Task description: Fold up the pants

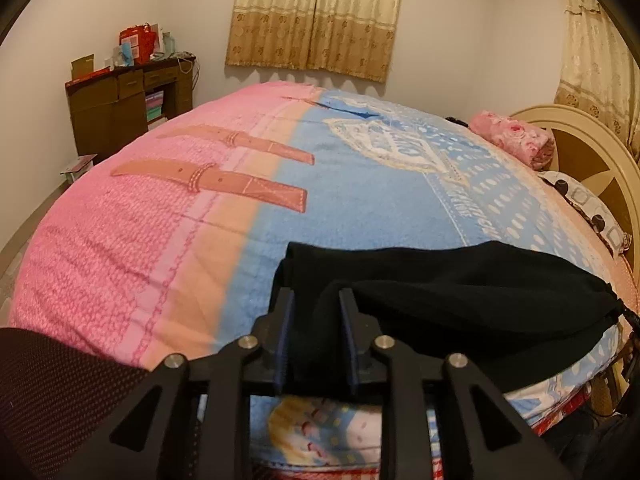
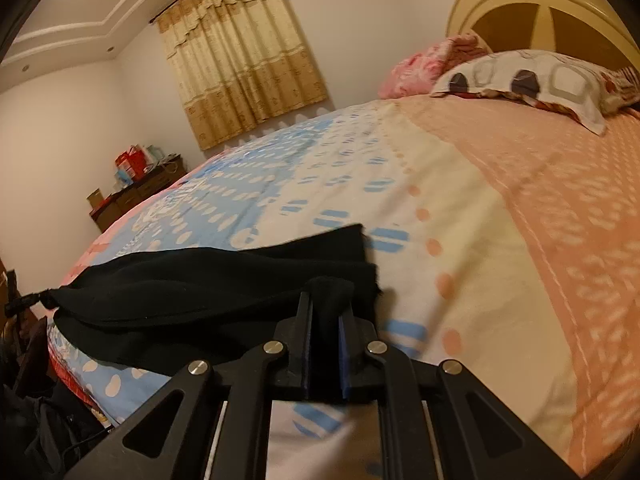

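Black pants (image 1: 460,292) lie along the near edge of the bed, stretched between my two grippers. My left gripper (image 1: 316,300) is shut on the pants' left end, with dark cloth filling the gap between its fingers. My right gripper (image 2: 328,300) is shut on the pants' right end (image 2: 224,280), and a bunch of cloth stands up between its fingers. The pants lie in folded layers, with a drawstring trailing at their far end (image 1: 624,312).
The bed carries a pink, peach and blue blanket (image 1: 200,208). A rolled pink blanket (image 1: 512,136), a patterned pillow (image 2: 532,76) and a rounded headboard (image 1: 592,152) are at its head. A dark desk (image 1: 128,100) with clutter stands by the far wall under curtains (image 1: 316,16).
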Action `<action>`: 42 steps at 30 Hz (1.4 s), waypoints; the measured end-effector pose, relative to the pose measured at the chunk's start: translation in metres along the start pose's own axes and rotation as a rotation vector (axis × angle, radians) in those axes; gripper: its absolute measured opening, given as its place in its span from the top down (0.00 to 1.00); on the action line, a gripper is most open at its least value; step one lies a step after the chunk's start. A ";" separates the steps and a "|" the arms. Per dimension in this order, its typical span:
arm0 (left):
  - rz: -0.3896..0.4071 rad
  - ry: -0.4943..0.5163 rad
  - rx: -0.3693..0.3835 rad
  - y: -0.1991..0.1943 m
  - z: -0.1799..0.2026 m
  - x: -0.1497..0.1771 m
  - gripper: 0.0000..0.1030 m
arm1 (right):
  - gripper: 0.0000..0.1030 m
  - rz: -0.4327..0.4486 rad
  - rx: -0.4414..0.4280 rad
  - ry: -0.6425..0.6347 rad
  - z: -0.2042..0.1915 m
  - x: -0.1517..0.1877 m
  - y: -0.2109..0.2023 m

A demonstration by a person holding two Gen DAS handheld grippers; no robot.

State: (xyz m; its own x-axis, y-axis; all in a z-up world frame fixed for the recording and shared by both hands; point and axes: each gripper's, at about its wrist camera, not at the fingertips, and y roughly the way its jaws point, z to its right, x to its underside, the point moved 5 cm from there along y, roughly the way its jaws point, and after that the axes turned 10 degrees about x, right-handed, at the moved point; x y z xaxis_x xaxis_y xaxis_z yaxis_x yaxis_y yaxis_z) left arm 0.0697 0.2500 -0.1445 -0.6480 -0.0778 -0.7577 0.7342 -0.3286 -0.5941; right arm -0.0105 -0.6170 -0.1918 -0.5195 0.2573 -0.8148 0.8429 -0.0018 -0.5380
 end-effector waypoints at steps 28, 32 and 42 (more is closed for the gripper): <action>-0.038 0.010 -0.014 0.006 -0.002 0.001 0.74 | 0.46 0.134 0.113 -0.590 -0.263 -0.009 -0.029; -0.023 0.021 -0.009 0.003 0.000 -0.001 0.74 | 0.46 0.042 -0.128 -0.709 -0.361 0.038 0.005; -0.018 0.028 -0.009 0.002 -0.001 -0.001 0.75 | 0.71 0.046 -0.166 -1.089 -0.458 0.103 0.057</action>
State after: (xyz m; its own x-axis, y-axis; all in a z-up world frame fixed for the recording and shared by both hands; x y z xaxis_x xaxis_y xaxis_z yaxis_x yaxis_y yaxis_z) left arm 0.0716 0.2508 -0.1452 -0.6554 -0.0453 -0.7539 0.7241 -0.3216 -0.6101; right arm 0.0487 -0.1482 -0.2074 -0.2634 -0.7295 -0.6312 0.8306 0.1612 -0.5330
